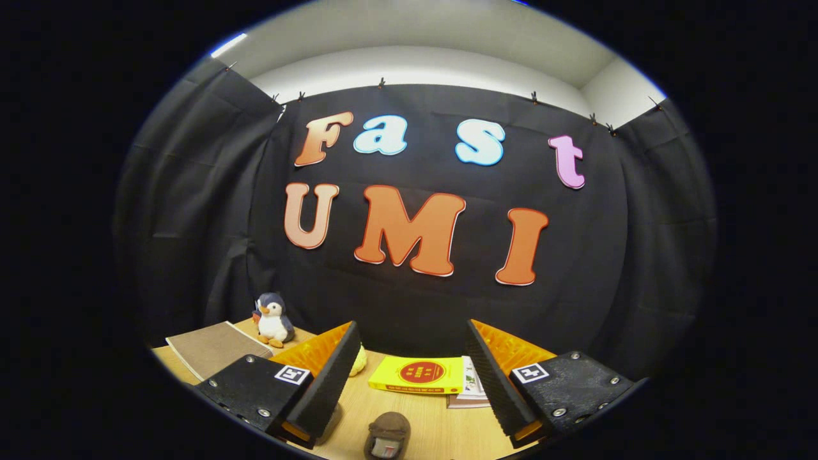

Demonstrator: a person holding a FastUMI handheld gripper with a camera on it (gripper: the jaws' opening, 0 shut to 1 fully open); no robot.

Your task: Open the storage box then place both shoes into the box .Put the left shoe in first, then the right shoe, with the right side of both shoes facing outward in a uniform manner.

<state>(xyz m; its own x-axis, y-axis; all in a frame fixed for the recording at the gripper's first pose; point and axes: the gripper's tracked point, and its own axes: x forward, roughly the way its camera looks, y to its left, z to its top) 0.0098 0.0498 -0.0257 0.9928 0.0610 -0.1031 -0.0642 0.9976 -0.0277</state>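
On the table (pixel 441 425): claw (pixel 409 377) hanging spread wide, gripping nothing; brown shoe (pixel 387 436) lying between its fingers, yellow book (pixel 418 374) beyond; penguin (pixel 273 319) standing far left.

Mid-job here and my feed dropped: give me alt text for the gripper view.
The gripper is open and holds nothing, its two black padded fingers spread above a light wooden table. Between them lies a small brown shoe, with a yellow book beyond it. Farther off stand a grey-and-white plush penguin and a tan notebook.
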